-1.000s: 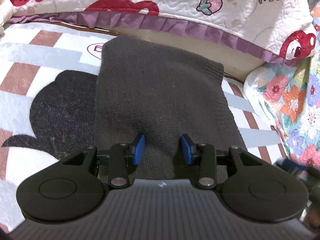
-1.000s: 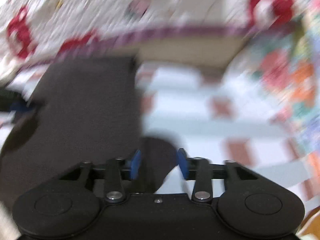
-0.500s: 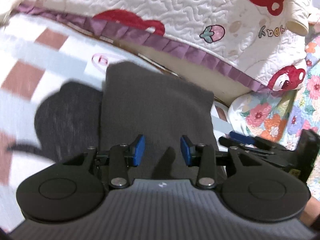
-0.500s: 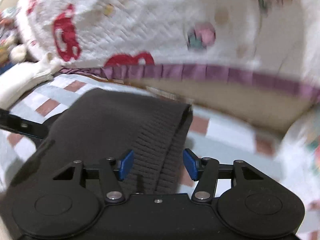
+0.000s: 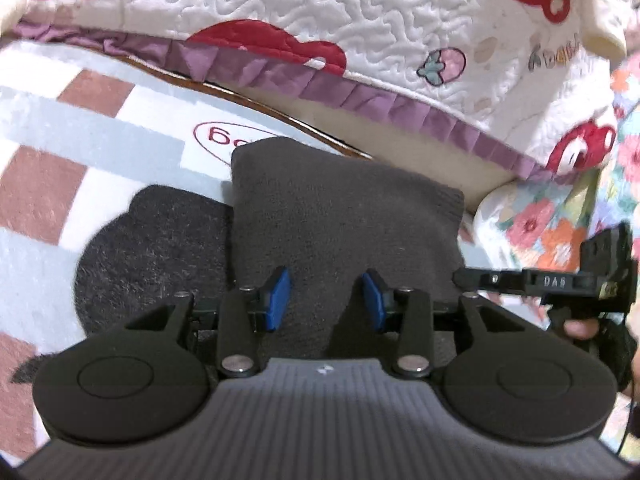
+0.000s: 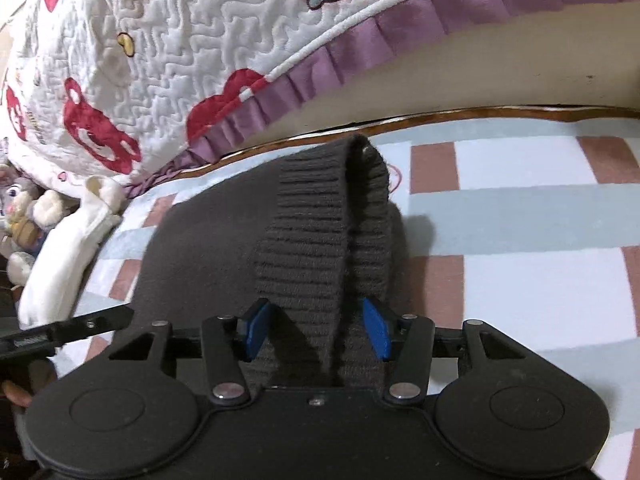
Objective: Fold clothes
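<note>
A dark grey knit garment (image 5: 340, 216) lies folded on a checked rug (image 5: 100, 148) in front of a bed. My left gripper (image 5: 326, 300) is open, its blue pads either side of the garment's near edge. My right gripper (image 6: 316, 326) is open too, with the garment's ribbed hem (image 6: 320, 232) running up between its pads. The hem stands up in a fold (image 6: 360, 168) at its far end. The right gripper's finger shows at the right of the left wrist view (image 5: 532, 280).
A quilted white bedspread with red prints and a purple frill (image 5: 360, 92) hangs behind the garment. A floral cloth (image 5: 560, 224) is at the right. White cloth and soft toys (image 6: 60, 232) lie at the left of the right wrist view. A black patch (image 5: 152, 248) is printed on the rug.
My right gripper has swung in from the rug onto the garment's ribbed hem and now straddles it. My left gripper has stayed open at the near edge; the garment looks more compact.
</note>
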`<state>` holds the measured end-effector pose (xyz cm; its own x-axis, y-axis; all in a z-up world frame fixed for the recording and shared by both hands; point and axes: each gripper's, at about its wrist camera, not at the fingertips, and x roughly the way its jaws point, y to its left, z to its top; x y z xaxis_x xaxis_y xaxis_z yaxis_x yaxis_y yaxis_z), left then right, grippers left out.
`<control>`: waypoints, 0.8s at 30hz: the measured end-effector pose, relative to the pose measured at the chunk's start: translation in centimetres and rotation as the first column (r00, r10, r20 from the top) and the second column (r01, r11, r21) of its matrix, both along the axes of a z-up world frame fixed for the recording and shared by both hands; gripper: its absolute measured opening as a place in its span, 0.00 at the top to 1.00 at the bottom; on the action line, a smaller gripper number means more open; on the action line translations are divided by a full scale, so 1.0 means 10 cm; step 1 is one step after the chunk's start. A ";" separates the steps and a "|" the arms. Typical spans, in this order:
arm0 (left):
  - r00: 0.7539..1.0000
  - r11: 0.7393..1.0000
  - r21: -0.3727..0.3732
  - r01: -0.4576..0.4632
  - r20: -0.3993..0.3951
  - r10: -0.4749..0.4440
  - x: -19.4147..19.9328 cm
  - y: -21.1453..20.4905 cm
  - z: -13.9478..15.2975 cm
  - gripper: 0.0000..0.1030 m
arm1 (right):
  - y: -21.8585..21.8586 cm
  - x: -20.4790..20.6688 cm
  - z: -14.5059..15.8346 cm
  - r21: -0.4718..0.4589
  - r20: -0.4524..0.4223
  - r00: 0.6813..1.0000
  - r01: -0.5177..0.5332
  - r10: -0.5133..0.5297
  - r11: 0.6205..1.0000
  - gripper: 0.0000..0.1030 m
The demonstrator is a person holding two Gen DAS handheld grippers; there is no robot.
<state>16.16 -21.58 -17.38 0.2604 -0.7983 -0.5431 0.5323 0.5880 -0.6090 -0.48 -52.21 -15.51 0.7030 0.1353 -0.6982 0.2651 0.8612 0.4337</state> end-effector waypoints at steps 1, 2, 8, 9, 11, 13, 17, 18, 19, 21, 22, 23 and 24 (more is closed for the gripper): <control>1.000 1.000 -0.016 -0.010 -0.010 0.010 0.00 0.02 -0.01 0.61 | -0.03 0.01 -0.02 0.028 0.002 1.000 0.003 -0.003 1.000 0.44; 1.000 1.000 -0.018 -0.019 -0.010 0.019 -0.01 0.04 -0.01 0.61 | -0.05 0.02 -0.05 0.056 0.003 1.000 0.006 -0.006 0.998 0.44; 0.989 0.993 0.119 -0.002 0.149 -0.016 -0.21 -0.13 0.10 0.60 | -0.06 0.03 -0.05 0.053 0.065 0.998 0.023 -0.027 0.998 0.44; 0.989 0.993 0.114 -0.004 0.145 -0.013 -0.21 -0.13 0.10 0.58 | -0.08 0.05 -0.07 0.072 0.072 0.997 0.032 -0.037 0.997 0.44; 0.989 0.994 0.111 -0.002 0.149 -0.015 -0.21 -0.14 0.08 0.58 | -0.15 0.11 -0.15 0.140 0.069 0.996 0.054 -0.064 0.989 0.42; 0.988 0.994 0.109 -0.001 0.150 -0.016 -0.21 -0.13 0.07 0.58 | -0.25 0.18 -0.26 0.225 0.056 0.994 0.078 -0.093 0.971 0.35; 0.987 0.996 0.089 -0.002 0.157 -0.012 -0.23 -0.11 0.09 0.58 | -0.27 0.21 -0.12 0.177 0.074 0.989 0.116 -0.131 0.977 0.75; 0.982 0.998 0.062 0.011 0.187 -0.022 -0.26 -0.10 0.13 0.58 | -0.26 0.22 -0.07 0.152 0.082 0.987 0.125 -0.138 0.980 0.93; 0.976 0.999 0.036 0.025 0.216 -0.032 -0.29 -0.09 0.17 0.58 | -0.26 0.22 -0.01 0.128 0.090 0.985 0.134 -0.146 0.983 0.94; 0.955 0.998 -0.009 0.067 0.289 -0.061 -0.37 -0.10 0.26 0.56 | -0.25 0.22 0.10 0.079 0.107 0.981 0.153 -0.161 0.985 0.94; 0.946 0.996 -0.022 0.087 0.316 -0.076 -0.40 -0.11 0.30 0.56 | -0.25 0.22 0.15 0.055 0.115 0.979 0.162 -0.168 0.985 0.95; 0.943 0.995 -0.022 0.100 0.320 -0.088 -0.43 -0.13 0.31 0.54 | -0.24 0.22 0.20 0.030 0.124 0.977 0.172 -0.174 0.985 0.95; 0.943 0.993 -0.016 0.115 0.315 -0.104 -0.44 -0.16 0.31 0.52 | -0.24 0.23 0.26 0.006 0.133 0.974 0.182 -0.181 0.983 0.95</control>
